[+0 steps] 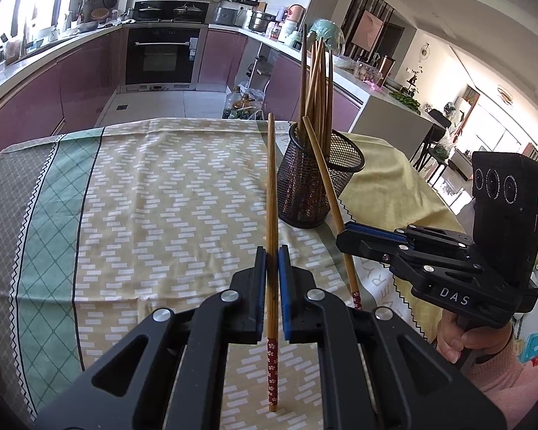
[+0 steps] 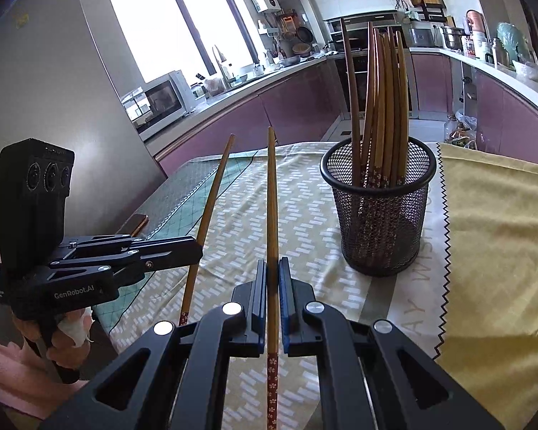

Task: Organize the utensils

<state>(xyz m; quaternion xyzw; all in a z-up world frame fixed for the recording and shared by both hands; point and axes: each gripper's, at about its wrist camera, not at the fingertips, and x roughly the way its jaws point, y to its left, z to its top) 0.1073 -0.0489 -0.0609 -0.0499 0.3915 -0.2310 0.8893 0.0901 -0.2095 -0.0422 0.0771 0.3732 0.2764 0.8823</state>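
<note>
Each claw is clamped on one bamboo chopstick. The left claw (image 1: 272,258) pinches its chopstick (image 1: 271,186) a little above the red flower-patterned handle end, thin tip pointing up and away; the right claw (image 2: 272,268) grips the other chopstick (image 2: 272,208) the same way. Both sticks are up off the cloth, just short of the black mesh holder (image 2: 380,215), where a bunch of matching chopsticks (image 2: 383,100) already stands, handles down.

These look light, stiff and thin, and smooth enough to pivot or slide between the pads if nudged. A grip close to the thicker patterned end, as here, leaves a long lever, so I'd guess the tip could swing on meeting the holder's rim or the sticks inside. The holder itself looks light and might tip when knocked.

The counter is covered with a patterned tablecloth (image 1: 168,193), with a yellow cloth (image 2: 498,236) laid under and beside the holder; soft, slightly wrinkled footing. Around it is a kitchen with mauve cabinets (image 1: 89,71), a built-in oven (image 1: 159,57), a microwave (image 2: 165,96) by the window; the far worktop clutter is too small to make out
</note>
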